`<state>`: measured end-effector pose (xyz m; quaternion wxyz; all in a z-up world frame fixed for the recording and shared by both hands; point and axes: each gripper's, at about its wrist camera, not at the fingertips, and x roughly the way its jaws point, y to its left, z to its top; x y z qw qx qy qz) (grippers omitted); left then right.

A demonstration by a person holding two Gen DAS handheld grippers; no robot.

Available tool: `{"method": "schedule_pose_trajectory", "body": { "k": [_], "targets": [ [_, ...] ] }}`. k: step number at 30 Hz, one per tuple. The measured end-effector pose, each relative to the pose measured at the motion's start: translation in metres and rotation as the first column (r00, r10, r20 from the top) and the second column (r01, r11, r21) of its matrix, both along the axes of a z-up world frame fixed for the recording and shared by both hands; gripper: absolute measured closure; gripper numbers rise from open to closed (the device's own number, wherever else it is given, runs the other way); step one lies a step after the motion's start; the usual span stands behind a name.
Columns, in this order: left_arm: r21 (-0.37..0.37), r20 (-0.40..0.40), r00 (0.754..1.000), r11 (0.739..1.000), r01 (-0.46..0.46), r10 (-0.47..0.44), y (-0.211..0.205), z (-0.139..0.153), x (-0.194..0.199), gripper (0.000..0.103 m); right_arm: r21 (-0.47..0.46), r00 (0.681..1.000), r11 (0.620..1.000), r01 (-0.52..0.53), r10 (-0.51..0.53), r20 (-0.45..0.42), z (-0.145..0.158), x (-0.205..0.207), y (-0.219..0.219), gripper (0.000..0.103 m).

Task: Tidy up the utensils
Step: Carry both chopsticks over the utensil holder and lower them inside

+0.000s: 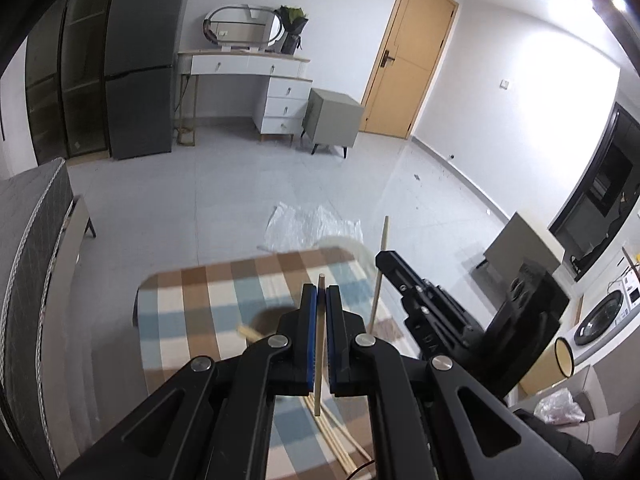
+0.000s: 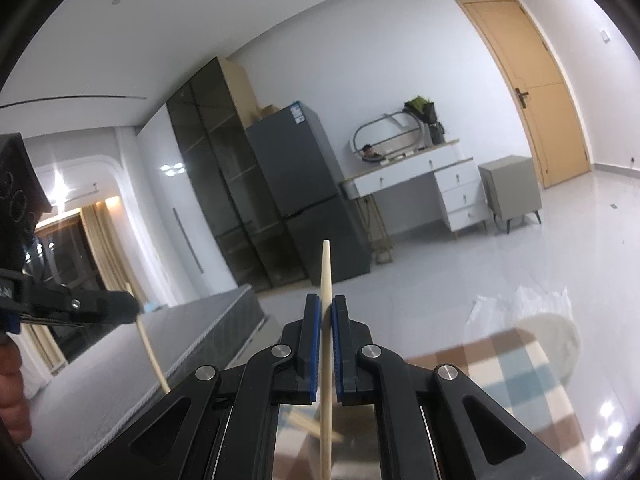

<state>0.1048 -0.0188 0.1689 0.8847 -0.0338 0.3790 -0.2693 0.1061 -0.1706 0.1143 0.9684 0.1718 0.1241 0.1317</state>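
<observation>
My left gripper (image 1: 321,290) is shut on a pale wooden chopstick (image 1: 318,396) that stands nearly upright between its blue pads, above a table with a checked cloth (image 1: 208,300). Several more chopsticks (image 1: 340,444) lie on the cloth below, and a blurred one (image 1: 248,333) lies beside a dark round patch. To the right, my right gripper (image 1: 380,258) holds a second chopstick (image 1: 384,232). In the right wrist view the right gripper (image 2: 327,300) is shut on that chopstick (image 2: 326,264), pointing up. The left gripper (image 2: 134,306) shows at the left with its chopstick (image 2: 154,360).
A crumpled plastic sheet (image 1: 312,220) lies on the floor beyond the table. A grey mattress (image 1: 32,240) stands at the left. Fridge (image 1: 140,60), white dresser (image 1: 280,92) and door (image 1: 408,56) line the far wall. A washing machine (image 1: 604,312) is at the right. A person's hand (image 2: 12,392) shows.
</observation>
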Motion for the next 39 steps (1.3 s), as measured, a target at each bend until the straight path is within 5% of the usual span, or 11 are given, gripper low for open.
{"method": "schedule_pose_trajectory", "body": {
  "k": [17, 39],
  "targets": [
    [-0.008, -0.033, 0.999, 1.0, -0.03, 0.03, -0.007, -0.06, 0.103, 0.103, 0.037, 0.994, 0.995, 0.096, -0.097, 0.045, -0.059, 0.085, 0.014, 0.098],
    [-0.016, -0.087, 0.996, 0.999, -0.034, 0.033, -0.008, -0.085, 0.09, 0.103, -0.163, 0.998, 0.986, 0.032, -0.023, 0.056, -0.073, 0.046, 0.034, 0.098]
  ]
}}
